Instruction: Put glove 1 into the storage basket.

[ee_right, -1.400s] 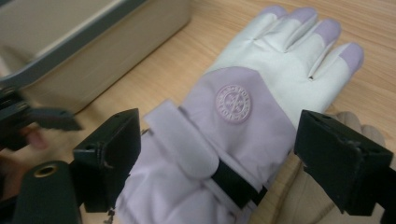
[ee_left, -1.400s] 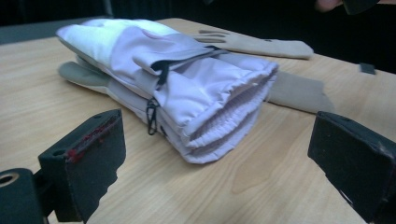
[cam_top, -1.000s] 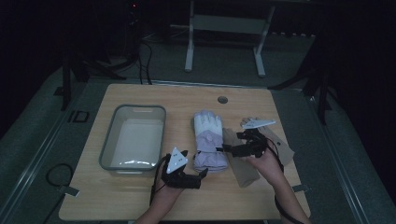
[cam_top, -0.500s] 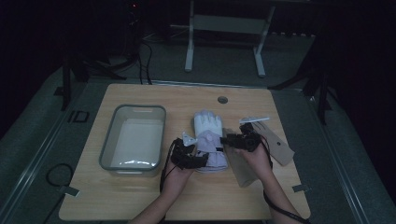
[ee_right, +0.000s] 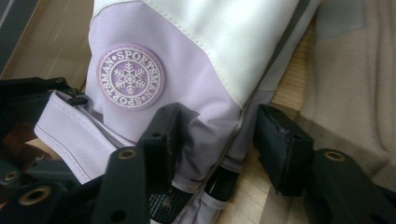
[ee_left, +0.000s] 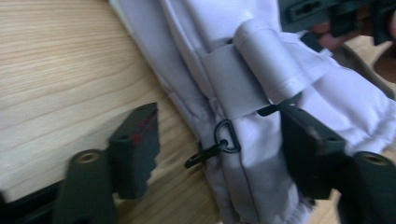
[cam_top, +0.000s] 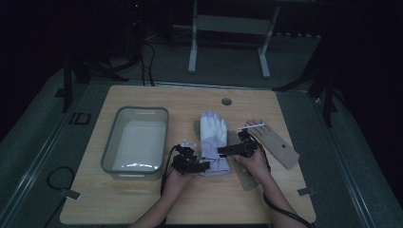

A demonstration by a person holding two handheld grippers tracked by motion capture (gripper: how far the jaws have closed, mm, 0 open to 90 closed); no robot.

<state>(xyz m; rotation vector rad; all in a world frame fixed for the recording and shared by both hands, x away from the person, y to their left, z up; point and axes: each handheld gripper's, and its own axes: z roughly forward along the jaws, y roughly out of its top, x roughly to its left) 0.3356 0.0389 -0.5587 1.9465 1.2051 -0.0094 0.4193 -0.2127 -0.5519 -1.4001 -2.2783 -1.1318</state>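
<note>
A white and lilac ski glove point(cam_top: 212, 135) lies fingers-away in the middle of the wooden table point(cam_top: 157, 199). My left gripper point(cam_top: 201, 165) is at the cuff's left side and is open. In the left gripper view its jaws point(ee_left: 219, 149) straddle the cuff edge of the glove point(ee_left: 261, 93), with the grey strap point(ee_left: 233, 79) and a black clip ring point(ee_left: 226, 137) between them. My right gripper point(cam_top: 224, 151) reaches in from the right, open. Its jaws point(ee_right: 222, 144) sit either side of the lilac cuff point(ee_right: 196, 116), below the round snowflake badge point(ee_right: 130, 77).
A grey plastic tub point(cam_top: 135, 110) stands left of the glove. Beige gloves point(cam_top: 278, 145) lie to the right, one partly under the right hand, with a white tag point(cam_top: 252, 126) by them. In the right gripper view a beige glove point(ee_right: 355, 84) touches the lilac one.
Both grippers have closed in on the glove's cuff: the left came up and right from the table's front, the right moved left off the beige gloves.
</note>
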